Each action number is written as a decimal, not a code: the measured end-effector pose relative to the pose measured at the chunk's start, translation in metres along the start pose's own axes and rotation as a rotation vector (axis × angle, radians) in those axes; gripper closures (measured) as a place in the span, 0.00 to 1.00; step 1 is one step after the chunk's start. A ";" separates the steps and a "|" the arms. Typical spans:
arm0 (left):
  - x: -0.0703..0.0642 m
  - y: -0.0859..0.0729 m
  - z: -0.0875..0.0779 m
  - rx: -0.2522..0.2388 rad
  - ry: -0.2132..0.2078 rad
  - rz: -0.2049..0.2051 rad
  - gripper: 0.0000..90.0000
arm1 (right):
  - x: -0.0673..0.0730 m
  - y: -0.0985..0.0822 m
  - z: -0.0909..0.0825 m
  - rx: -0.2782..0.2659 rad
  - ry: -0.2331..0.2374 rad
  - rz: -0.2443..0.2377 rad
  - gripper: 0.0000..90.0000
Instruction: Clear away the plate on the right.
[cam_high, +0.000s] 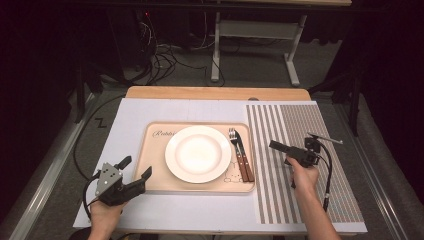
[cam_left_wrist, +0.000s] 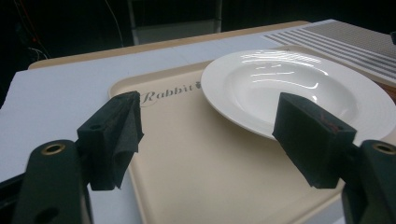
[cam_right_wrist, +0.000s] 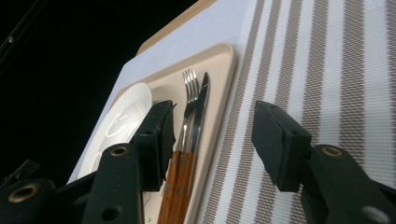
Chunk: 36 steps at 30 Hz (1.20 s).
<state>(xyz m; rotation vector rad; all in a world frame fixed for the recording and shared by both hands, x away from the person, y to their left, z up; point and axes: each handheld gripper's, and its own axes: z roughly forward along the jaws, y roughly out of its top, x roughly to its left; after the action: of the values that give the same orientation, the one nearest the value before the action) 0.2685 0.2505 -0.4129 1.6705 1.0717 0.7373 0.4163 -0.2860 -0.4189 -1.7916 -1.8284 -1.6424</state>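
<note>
In the high view, the right gripper (cam_high: 278, 146) hovers over the striped placemat (cam_high: 320, 150), near the fork (cam_high: 233, 142) and knife (cam_high: 243, 155) lying side by side on the tray (cam_high: 155, 170) right of the plate (cam_high: 198, 153). In the left gripper view, the left gripper (cam_left_wrist: 208, 140) has released jaws, holding nothing, over the tray edge. In the right gripper view, the jaws are parted and empty; fork and knife touch, so a pinch may catch both or push one against the plate.

Black two-jaw left gripper (cam_high: 135, 172) with grey three-cornered plate, brass-ringed screw holes, trailing black cable.
</note>
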 end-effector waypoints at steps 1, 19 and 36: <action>0.000 0.000 0.000 -0.001 0.001 -0.001 0.27 | -0.001 0.000 -0.002 -0.002 0.002 0.002 0.56; -0.001 0.000 0.000 0.000 0.002 -0.003 0.27 | -0.004 -0.006 -0.036 -0.041 -0.121 -0.170 0.52; -0.002 0.000 0.001 0.000 0.001 -0.005 0.27 | 0.013 -0.023 -0.052 -0.025 -0.265 -0.432 0.45</action>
<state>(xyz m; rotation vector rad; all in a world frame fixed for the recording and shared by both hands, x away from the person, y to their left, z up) 0.2686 0.2488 -0.4129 1.6668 1.0762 0.7343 0.3650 -0.3080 -0.4017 -1.7877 -2.4669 -1.6154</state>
